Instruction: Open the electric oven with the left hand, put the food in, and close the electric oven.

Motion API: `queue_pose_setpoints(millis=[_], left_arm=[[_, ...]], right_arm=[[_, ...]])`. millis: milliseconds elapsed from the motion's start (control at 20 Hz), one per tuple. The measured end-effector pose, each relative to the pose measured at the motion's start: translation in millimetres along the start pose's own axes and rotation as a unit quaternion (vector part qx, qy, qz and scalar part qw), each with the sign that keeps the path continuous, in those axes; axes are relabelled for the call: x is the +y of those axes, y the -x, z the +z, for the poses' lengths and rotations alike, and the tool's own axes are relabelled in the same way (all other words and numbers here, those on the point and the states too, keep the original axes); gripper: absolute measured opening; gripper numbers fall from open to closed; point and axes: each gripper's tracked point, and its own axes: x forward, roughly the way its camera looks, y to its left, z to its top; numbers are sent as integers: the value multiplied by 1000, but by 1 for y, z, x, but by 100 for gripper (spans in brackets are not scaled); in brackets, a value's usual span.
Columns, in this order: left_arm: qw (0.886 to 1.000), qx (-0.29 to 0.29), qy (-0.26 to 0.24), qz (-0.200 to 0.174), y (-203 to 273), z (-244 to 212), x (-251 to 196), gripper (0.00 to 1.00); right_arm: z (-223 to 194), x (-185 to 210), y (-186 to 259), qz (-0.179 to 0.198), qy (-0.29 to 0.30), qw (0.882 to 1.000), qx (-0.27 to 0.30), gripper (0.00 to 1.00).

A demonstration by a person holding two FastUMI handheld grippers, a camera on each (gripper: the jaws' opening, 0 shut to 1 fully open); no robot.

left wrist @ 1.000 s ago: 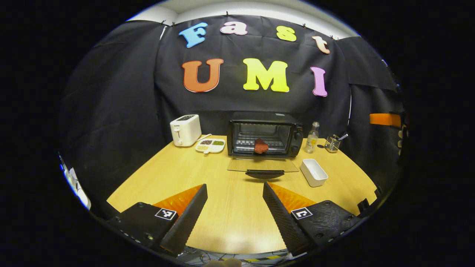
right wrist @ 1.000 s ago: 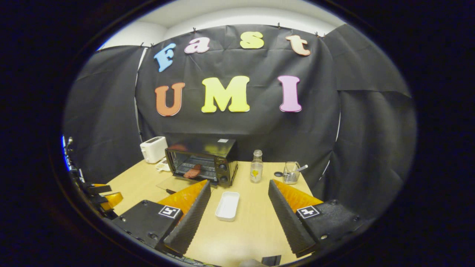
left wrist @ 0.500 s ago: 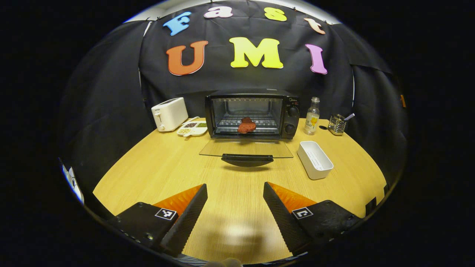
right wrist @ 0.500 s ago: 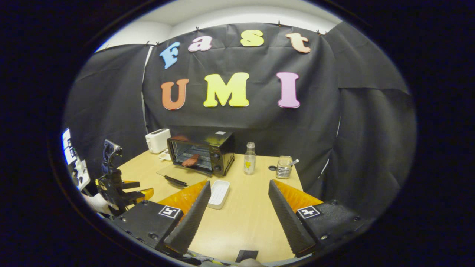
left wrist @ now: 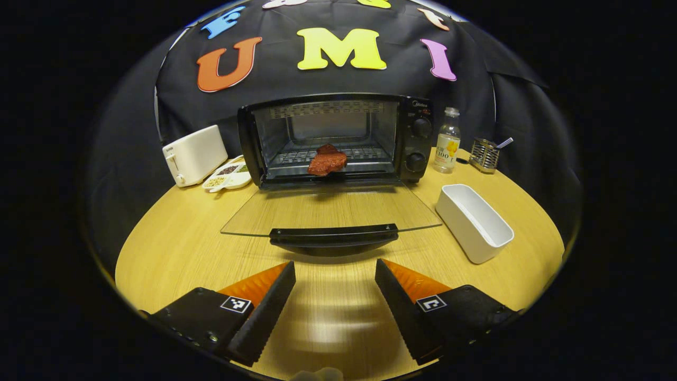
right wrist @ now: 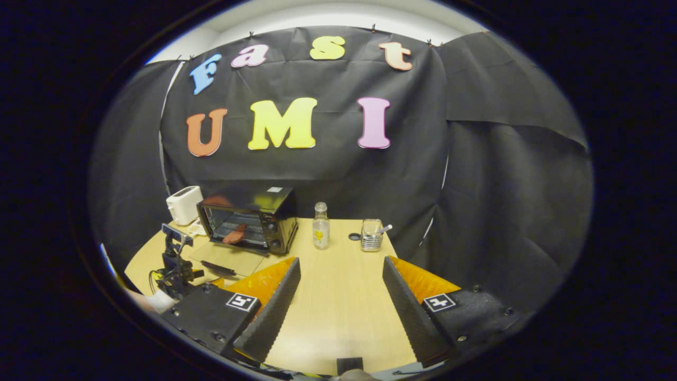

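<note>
The black electric oven point(left wrist: 412, 137) stands at the back of the table with its glass door point(left wrist: 328, 211) folded down flat. A reddish piece of food point(left wrist: 327, 161) lies on the rack inside. My left gripper point(left wrist: 334, 275) is open, just in front of the door's black handle point(left wrist: 333, 236), not touching it. In the right gripper view the oven point(right wrist: 275, 217) sits far left with the food point(right wrist: 235, 233) inside. My right gripper point(right wrist: 341, 270) is open over the bare table, holding nothing. The left gripper point(right wrist: 177, 262) shows at that view's lower left.
A white toaster point(left wrist: 194, 154) and a divided dish point(left wrist: 228, 177) stand left of the oven. A small bottle point(left wrist: 447, 142) and a wire cup point(left wrist: 485, 154) are to its right. An empty white rectangular dish point(left wrist: 473, 222) lies right of the door.
My left gripper has moved forward and lower toward the open door's handle; the oven looms much larger. My right gripper has swung to the right, away from the oven. Both stay open.
</note>
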Motion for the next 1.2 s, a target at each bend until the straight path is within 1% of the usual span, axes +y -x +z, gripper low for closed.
queue_pose_setpoints(millis=[100, 250, 300, 350, 450, 500, 700, 900, 1000, 1200], left_arm=[[1000, 6, 0, -5, -7, -4, 4, 97], [1000, -2, 2, -5, -13, 4, 13, 97], [1000, 4, 10, -14, -17, 1, 10, 97], [1000, 7, 9, -15, -13, 3, 11, 98], [1000, -21, 7, -14, -13, 20, 15, 98], [1000, -11, 18, -16, -10, 21, 13, 97], [1000, -16, 16, -18, -5, 34, 15, 97], [999, -44, 19, -18, 2, 67, 18, 98], [998, -63, 19, -24, 8, 90, 17, 97], [995, -89, 26, -33, 8, 131, 19, 98]], right_arm=[[-10, 2, 2, -15, -4, 1000, 9, 99], [-20, 9, 3, -24, -7, 1000, 18, 99], [-22, 9, 3, -27, -8, 999, 21, 99], [-23, 9, 4, -31, -11, 999, 28, 99], [-21, 12, 3, -35, -17, 999, 25, 99], [-21, 11, 3, -37, -19, 999, 23, 99], [-25, 15, -1, -33, -33, 999, 27, 99], [-27, 14, -4, -38, -42, 998, 29, 99], [-23, 16, -3, -35, -55, 997, 27, 99], [-18, 12, -3, -43, -66, 997, 18, 99]])
